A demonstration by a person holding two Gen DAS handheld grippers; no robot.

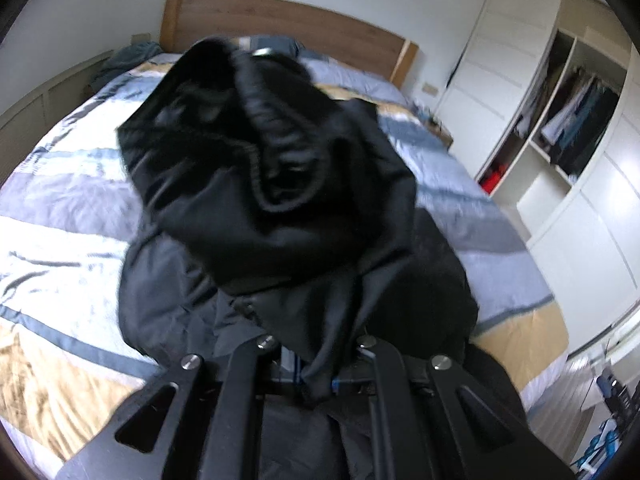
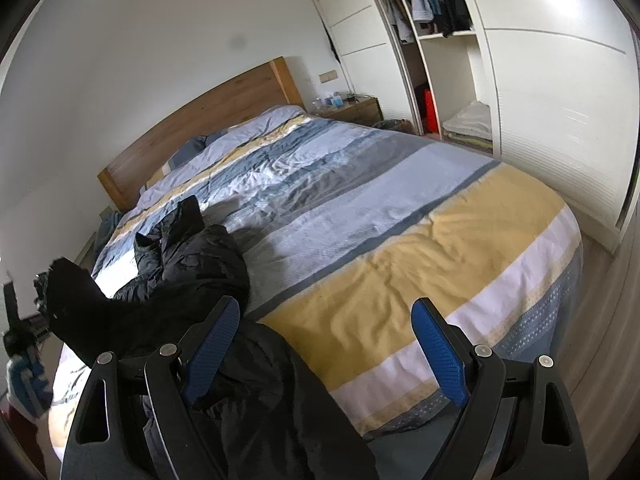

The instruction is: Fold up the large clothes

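A large black padded garment lies on the striped bed. My left gripper is shut on a fold of the garment and holds it lifted, so the cloth bulges up in front of the camera and hides the fingertips. In the right wrist view the garment lies bunched at the bed's left side and drapes over the front edge. My right gripper is open and empty above the bed's front edge, its blue pads apart, to the right of the garment. The left gripper shows at the far left.
The bed has a striped blue, white and yellow quilt and a wooden headboard. A white wardrobe with open shelves and hanging clothes stands at the right. A bedside table is by the headboard.
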